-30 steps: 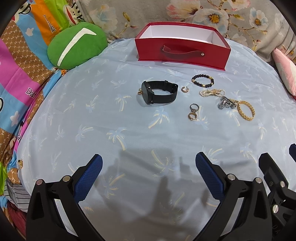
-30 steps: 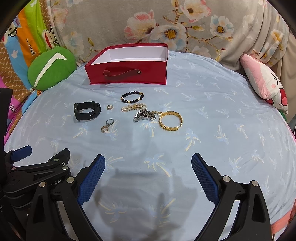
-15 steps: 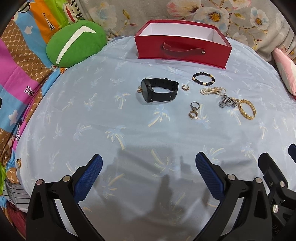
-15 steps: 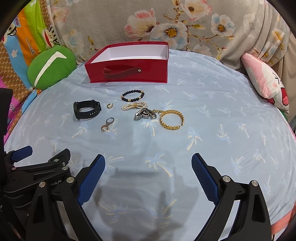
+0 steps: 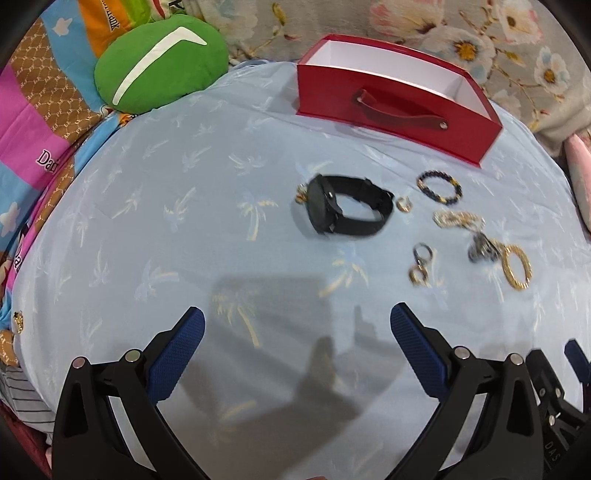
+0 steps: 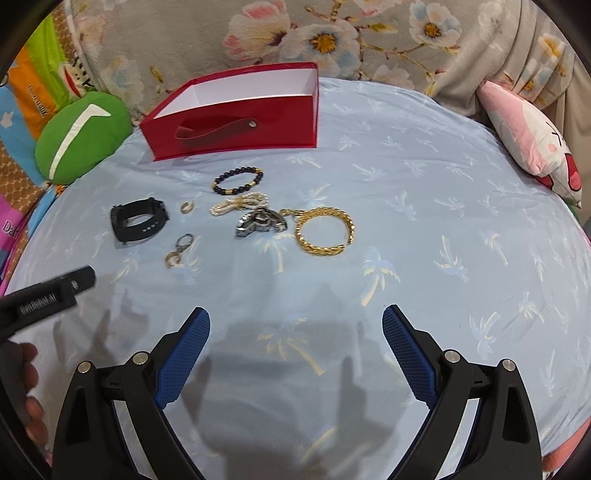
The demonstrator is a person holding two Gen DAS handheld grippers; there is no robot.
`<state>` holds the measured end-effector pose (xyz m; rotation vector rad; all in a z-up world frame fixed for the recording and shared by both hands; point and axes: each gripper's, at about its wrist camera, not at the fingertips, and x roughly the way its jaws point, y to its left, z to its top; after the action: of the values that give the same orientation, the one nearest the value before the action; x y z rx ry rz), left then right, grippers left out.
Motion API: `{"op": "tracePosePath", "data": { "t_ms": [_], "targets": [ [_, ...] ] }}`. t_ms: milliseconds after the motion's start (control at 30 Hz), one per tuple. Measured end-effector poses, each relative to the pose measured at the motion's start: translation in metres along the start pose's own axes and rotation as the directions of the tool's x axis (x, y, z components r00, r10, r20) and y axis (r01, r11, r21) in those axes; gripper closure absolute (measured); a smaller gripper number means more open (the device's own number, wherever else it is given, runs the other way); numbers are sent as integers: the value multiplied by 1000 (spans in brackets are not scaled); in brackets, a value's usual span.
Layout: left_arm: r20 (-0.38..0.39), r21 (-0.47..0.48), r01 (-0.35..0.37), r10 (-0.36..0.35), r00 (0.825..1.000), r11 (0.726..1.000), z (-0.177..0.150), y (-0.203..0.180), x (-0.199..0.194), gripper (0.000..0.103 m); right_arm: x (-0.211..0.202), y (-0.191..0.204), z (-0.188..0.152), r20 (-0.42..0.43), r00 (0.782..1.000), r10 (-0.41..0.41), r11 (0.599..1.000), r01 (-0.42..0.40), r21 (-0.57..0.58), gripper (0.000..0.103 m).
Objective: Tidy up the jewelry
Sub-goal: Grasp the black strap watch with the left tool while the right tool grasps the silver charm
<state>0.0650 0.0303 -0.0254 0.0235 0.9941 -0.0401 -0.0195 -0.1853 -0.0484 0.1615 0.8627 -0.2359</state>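
Note:
An open red box (image 5: 391, 107) (image 6: 236, 125) stands at the back of the light blue cloth. In front of it lie a black watch (image 5: 347, 210) (image 6: 138, 219), a small ring (image 5: 403, 204) (image 6: 187, 206), a dark bead bracelet (image 5: 439, 187) (image 6: 238, 181), a pearl bracelet (image 5: 458, 218) (image 6: 238, 201), a silver piece (image 5: 480, 251) (image 6: 260, 221), a gold chain bracelet (image 5: 517, 266) (image 6: 325, 231) and linked earrings (image 5: 421, 266) (image 6: 178, 251). My left gripper (image 5: 295, 350) is open and empty, short of the watch. My right gripper (image 6: 295, 347) is open and empty, short of the gold bracelet.
A green cushion (image 5: 159, 62) (image 6: 81, 136) lies at the back left. A pink cushion (image 6: 532, 140) lies at the right. Floral fabric (image 6: 332, 33) runs behind the box. A colourful patterned sheet (image 5: 40, 122) lies beyond the cloth's left edge. The left gripper's body (image 6: 44, 299) shows at the right wrist view's left.
Both grippers have moved forward toward the jewelry, which now looks nearer and larger. The left gripper has advanced further in the right wrist view. Both stay open.

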Motion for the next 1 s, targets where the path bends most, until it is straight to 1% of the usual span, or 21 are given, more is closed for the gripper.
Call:
{"op": "tracePosePath", "data": {
  "t_ms": [133, 333, 400, 500, 600, 667, 700, 767, 867, 900, 933, 967, 1000],
  "targets": [
    [-20, -50, 6, -7, 1000, 999, 24, 2, 21, 5, 14, -8, 7, -9, 1000, -20, 1000, 20, 13, 10],
    [-71, -132, 62, -72, 995, 989, 52, 2, 53, 5, 27, -14, 17, -19, 999, -31, 999, 32, 24, 10],
    [-72, -151, 66, -77, 994, 986, 56, 2, 58, 5, 31, -15, 19, -21, 999, -31, 999, 31, 23, 10],
    [-82, -154, 60, -74, 994, 986, 63, -1, 68, 5, 39, -13, 23, -27, 999, -25, 1000, 26, 17, 10],
    [-92, -130, 46, -59, 994, 990, 67, -7, 76, 6, 45, -10, 29, -20, 1000, -16, 1000, 17, 9, 10],
    [-93, -123, 48, -59, 994, 991, 68, -9, 79, 18, 49, -7, 34, -13, 1000, -11, 1000, 11, 0, 10],
    [-94, -120, 52, -64, 994, 991, 69, -9, 80, 21, 51, -5, 37, -11, 1000, -5, 1000, 5, -5, 10],
    [-101, -116, 55, -67, 993, 992, 71, -11, 83, 35, 55, 0, 41, -9, 1000, 9, 1000, -10, -15, 11],
    [-106, -117, 65, -78, 991, 991, 72, -10, 87, 45, 58, 9, 48, 1, 999, 43, 999, -43, -31, 14],
    [-101, -115, 65, -77, 992, 991, 72, -10, 87, 49, 60, 13, 50, 2, 998, 56, 998, -56, -37, 17],
    [-95, -114, 65, -76, 993, 991, 72, -9, 87, 58, 63, 17, 53, -5, 997, 75, 996, -75, -43, 22],
    [-91, -112, 70, -81, 993, 991, 72, -10, 86, 69, 67, 19, 54, -16, 996, 93, 995, -94, -41, 25],
    [-92, -112, 83, -93, 991, 990, 73, -10, 86, 73, 72, 21, 56, -34, 992, 118, 992, -119, -32, 30]
  ]
}}
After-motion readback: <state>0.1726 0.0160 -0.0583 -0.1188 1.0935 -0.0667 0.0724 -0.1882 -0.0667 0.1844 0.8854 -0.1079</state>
